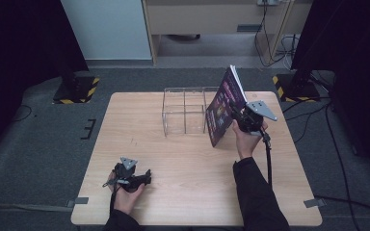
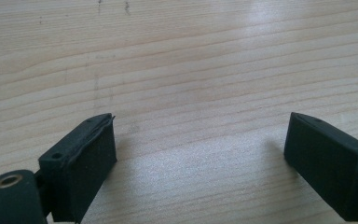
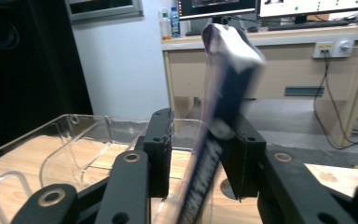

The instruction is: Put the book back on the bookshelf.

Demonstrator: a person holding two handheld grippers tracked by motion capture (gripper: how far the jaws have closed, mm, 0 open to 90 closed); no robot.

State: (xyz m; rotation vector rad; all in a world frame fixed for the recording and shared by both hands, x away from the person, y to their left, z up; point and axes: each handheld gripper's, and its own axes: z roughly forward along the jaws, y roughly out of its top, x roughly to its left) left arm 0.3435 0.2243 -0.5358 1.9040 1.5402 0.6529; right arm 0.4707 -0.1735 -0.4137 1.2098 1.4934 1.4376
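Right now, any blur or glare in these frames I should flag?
Right gripper view: the book between the jaws is smeared at its top edge and too close to focus; the clear acrylic organizer shows faint reflections. Left gripper view: a pale sheen on the wooden table, jaws sharp. High view: even light, dark curtains at both sides, the right gripper small but crisp.

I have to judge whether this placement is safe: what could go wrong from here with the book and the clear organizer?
1. The right gripper pinches the book near one edge while it stands tilted; it may pivot or slip.
2. The clear organizer looks light; a bump from the book's lower corner could push it.
3. The left gripper rests open, far off, so nothing steadies the organizer.
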